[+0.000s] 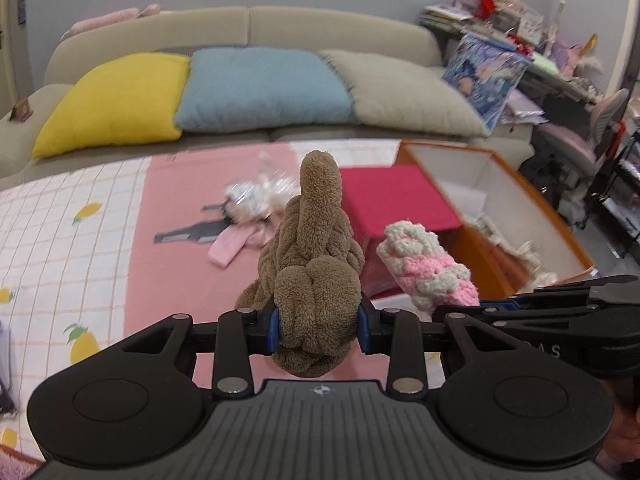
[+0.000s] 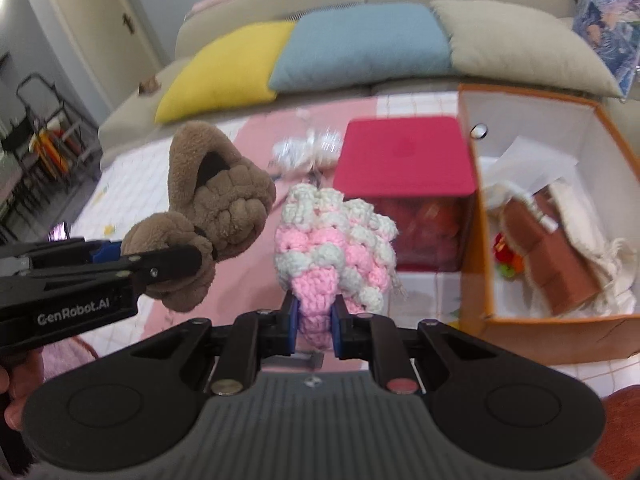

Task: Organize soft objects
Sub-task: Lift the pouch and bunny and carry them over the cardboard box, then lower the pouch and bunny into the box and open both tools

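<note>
Grippers are both clamped on soft things — a brown plush slipper (image 1: 316,264) by the left gripper (image 1: 319,328), a pink-and-white crochet piece (image 2: 336,240) by the right gripper (image 2: 314,326) — held above the pink bedspread (image 1: 172,216), left of the orange box (image 2: 532,328).

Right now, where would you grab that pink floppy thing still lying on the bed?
Probably at its near end, coming down from above. The pink cloth strip lies flat and limp on the blanket, and that end pokes out clear of the shiny white bundle crowding its far end. Both grippers are full.
</note>
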A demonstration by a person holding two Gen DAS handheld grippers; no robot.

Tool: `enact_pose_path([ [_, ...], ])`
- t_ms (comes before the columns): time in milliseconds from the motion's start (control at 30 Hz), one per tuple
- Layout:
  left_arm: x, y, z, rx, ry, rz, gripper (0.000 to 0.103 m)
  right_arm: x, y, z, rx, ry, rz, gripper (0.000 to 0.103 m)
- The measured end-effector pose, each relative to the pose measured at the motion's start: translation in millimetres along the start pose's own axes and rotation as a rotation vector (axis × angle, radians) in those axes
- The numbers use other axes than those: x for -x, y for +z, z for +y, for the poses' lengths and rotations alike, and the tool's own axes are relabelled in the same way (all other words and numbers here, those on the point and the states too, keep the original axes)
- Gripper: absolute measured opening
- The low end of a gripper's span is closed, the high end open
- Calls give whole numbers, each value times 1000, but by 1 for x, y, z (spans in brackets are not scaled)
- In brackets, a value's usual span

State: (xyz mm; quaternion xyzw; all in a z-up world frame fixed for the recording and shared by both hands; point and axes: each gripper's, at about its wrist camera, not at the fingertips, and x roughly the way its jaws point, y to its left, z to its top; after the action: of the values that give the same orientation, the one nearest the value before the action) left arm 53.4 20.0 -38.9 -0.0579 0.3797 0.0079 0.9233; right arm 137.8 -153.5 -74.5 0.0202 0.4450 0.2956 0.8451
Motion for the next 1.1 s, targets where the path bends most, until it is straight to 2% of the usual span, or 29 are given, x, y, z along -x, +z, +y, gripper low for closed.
enact_pose_path([
  [167, 1, 21, -26, -39, -57, -38, 40, 29, 13, -24, -45, -38, -93, 14],
  [333, -7, 45, -57, -93, -140, -64, 40, 53, 22, -63, -78, -132, -158, 15],
  [467, -20, 64, -86, -152, -193, -70, 40, 61, 31, -105, -110, -226, -141, 15],
  [633, -44, 81, -121, -215, -248, -64, 40, 63, 31, -160, -195, -271, -95, 15],
  [833, -83, 85, -152, -290, -260, 16, 40, 42, 36, -192, -230, -315, -54, 15],
  [933, -100, 82, -165, -347, -252, 90, 40, 30, 39, -198, -226, -313, -23, 16],
  [1100, -118, 75, -178, -436, -280, 226, 40, 13, 40, -205, -252, -311, 33, 18],
])
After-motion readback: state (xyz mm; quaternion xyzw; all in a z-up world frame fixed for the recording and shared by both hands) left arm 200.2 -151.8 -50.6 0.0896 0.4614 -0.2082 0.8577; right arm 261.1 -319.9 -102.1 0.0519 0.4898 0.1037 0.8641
